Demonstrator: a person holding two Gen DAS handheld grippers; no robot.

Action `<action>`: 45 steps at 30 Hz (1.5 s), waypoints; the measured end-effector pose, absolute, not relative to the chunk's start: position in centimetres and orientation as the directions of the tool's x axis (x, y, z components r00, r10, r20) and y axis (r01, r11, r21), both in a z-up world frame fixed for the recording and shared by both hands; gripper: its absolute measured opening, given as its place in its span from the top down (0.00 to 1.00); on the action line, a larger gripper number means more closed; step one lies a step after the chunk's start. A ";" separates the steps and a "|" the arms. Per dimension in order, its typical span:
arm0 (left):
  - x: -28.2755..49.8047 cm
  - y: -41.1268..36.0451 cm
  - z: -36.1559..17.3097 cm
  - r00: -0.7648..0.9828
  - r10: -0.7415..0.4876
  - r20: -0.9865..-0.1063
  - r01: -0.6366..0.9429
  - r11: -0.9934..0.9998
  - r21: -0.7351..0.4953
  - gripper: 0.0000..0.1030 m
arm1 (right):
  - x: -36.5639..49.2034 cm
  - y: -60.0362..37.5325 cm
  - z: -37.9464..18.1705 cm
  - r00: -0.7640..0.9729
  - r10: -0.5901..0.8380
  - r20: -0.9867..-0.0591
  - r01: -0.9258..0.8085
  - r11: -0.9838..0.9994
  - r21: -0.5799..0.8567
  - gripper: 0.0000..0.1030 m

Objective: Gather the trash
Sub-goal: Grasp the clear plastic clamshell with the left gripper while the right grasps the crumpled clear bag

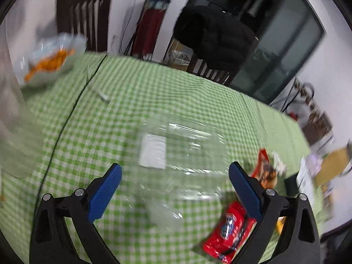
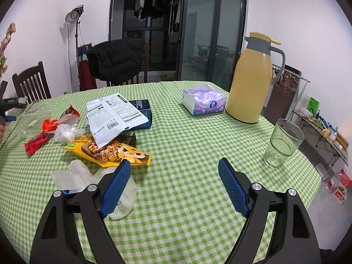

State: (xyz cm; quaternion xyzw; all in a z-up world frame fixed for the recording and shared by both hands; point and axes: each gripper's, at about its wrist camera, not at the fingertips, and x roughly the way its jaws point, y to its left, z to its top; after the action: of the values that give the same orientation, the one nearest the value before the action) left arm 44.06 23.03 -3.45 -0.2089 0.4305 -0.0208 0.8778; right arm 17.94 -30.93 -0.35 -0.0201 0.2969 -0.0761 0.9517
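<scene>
Both grippers gape empty: left gripper (image 1: 175,172) over blurred clear wrapper (image 1: 187,145), right gripper (image 2: 175,169).

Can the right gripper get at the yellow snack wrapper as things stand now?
Probably yes. The right gripper is open and empty, and the yellow snack wrapper lies just beyond its left finger, mostly uncovered; only the white printed pouch overlaps its far edge.

Green checked table (image 2: 187,154), wrappers (image 2: 110,114), tissue pack (image 2: 204,99), yellow jug (image 2: 250,83), glass (image 2: 281,145)
</scene>
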 end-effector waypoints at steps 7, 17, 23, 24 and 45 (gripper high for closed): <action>45.6 25.1 -6.6 0.581 -0.324 -0.747 -0.163 0.853 -0.496 0.09 | 20.0 -27.9 -0.4 0.805 -0.142 -0.576 0.102 0.990 -0.101 0.24; 44.9 26.4 -9.5 0.611 -0.479 -0.630 -0.172 0.696 -0.697 0.33 | 22.7 -20.7 -0.8 0.815 -0.040 -0.579 -0.047 0.990 -0.135 0.24; 45.1 24.5 -6.8 0.637 -0.487 -0.598 -0.120 0.704 -0.700 0.42 | 23.9 -16.0 -0.5 0.811 0.068 -0.582 -0.164 0.980 -0.113 0.24; 45.1 24.3 -6.3 0.642 -0.484 -0.594 -0.112 0.708 -0.698 0.43 | 24.1 -15.1 -0.5 0.804 0.095 -0.586 -0.189 0.977 -0.102 0.24; 39.5 25.7 3.9 0.834 -0.256 -0.489 -0.057 0.841 -0.537 0.47 | 35.7 8.1 -5.4 0.537 0.430 -0.726 -0.522 0.845 0.114 0.49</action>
State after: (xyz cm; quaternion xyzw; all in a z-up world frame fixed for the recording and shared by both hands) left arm 39.45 25.73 3.92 -0.2763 0.2833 -0.0543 0.9168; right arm 35.67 8.08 -5.42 -0.0582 0.3966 0.2721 0.8748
